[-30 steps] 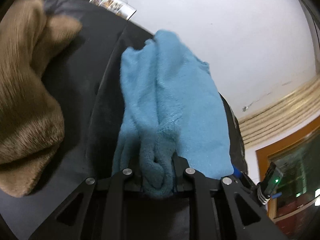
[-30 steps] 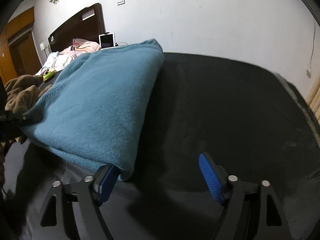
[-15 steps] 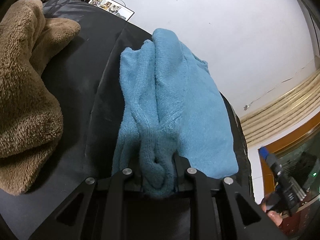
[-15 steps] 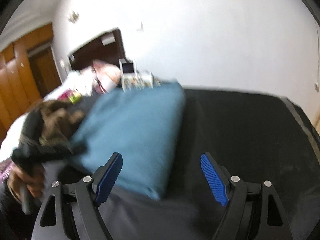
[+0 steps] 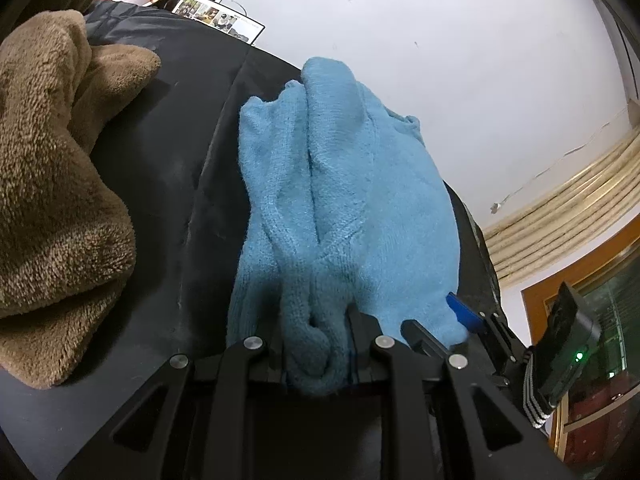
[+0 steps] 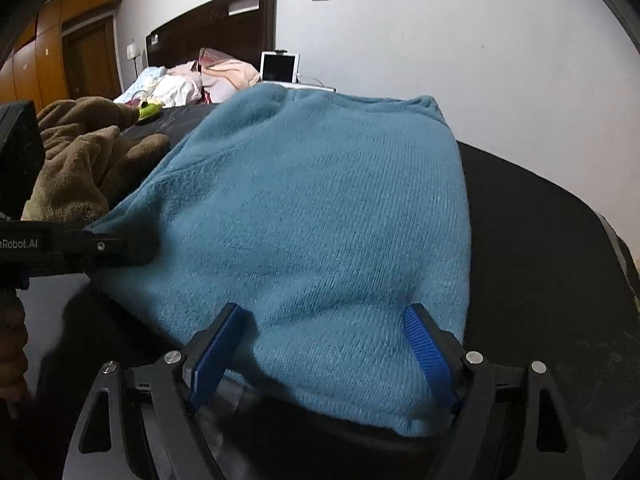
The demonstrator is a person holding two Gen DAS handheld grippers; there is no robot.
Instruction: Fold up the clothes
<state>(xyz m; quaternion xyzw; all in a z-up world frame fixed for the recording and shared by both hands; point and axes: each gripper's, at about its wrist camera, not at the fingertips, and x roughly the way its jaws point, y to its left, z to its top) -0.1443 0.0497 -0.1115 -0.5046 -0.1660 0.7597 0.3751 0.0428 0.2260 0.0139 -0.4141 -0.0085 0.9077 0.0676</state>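
Behind blue sweater [image 6: 320, 220], tablet [image 6: 279, 67]; perhaps photos [image 5: 218, 19] leftward.

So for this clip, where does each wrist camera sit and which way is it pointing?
Left wrist: sits on the left hand-held gripper, looks along the dark bed surface at the bunched blue knitted sweater it pinches; right hand-held gripper shows at right.
Right wrist: sits on the right hand-held gripper, open around the sweater's near edge, faces the headboard.
Shared: sweater, brown fleece garment.
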